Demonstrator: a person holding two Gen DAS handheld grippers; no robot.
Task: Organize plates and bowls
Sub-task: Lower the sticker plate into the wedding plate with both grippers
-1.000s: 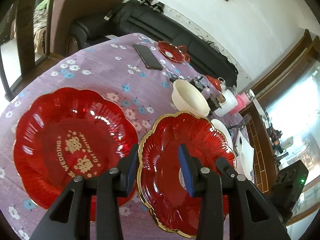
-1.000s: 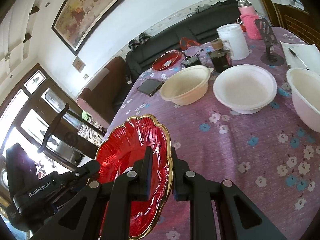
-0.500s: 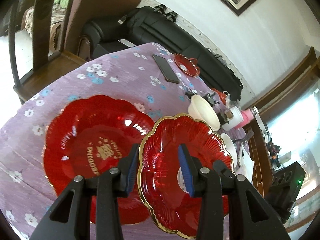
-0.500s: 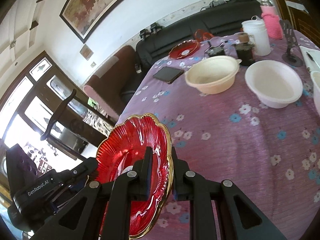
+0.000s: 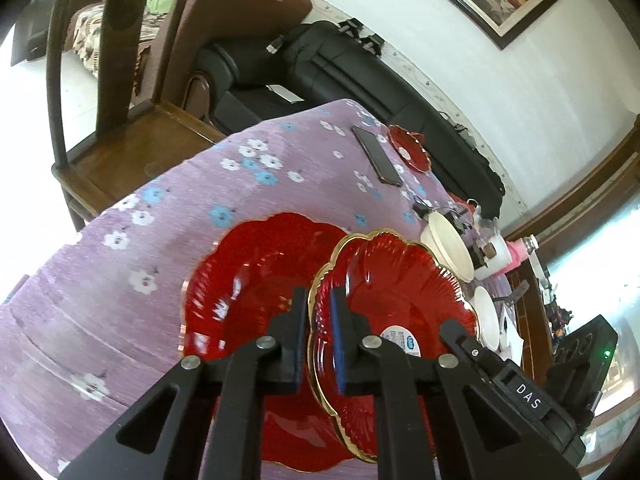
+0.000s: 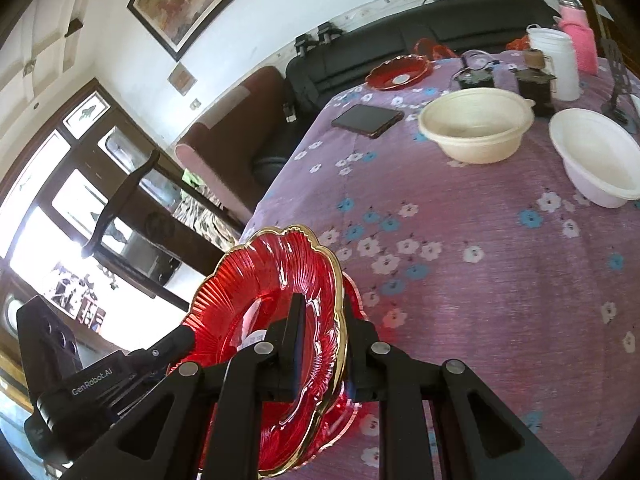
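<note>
A gold-rimmed red plate (image 5: 400,300) (image 6: 272,292) is held at its rim by both grippers. My left gripper (image 5: 319,342) is shut on its near rim. My right gripper (image 6: 322,354) is shut on the opposite rim. The plate hovers, tilted, over a larger red wedding plate (image 5: 248,280) lying on the purple flowered tablecloth (image 6: 480,280); a sliver of it shows under the held plate in the right wrist view (image 6: 354,292). A cream bowl (image 6: 476,126) and a white bowl (image 6: 596,160) sit farther along the table. A small red plate (image 6: 398,72) lies at the far end.
A black phone (image 6: 366,119) lies beyond the plates. A white jar (image 6: 554,62), a pink bottle (image 6: 576,32) and dark small items (image 6: 534,84) stand at the far end. A wooden chair (image 5: 120,112) stands by the table edge. A black sofa (image 5: 360,80) is behind.
The left gripper has closed onto the gold-rimmed plate's rim. Both grippers and the plate have moved toward the table's near end, over the wedding plate.
</note>
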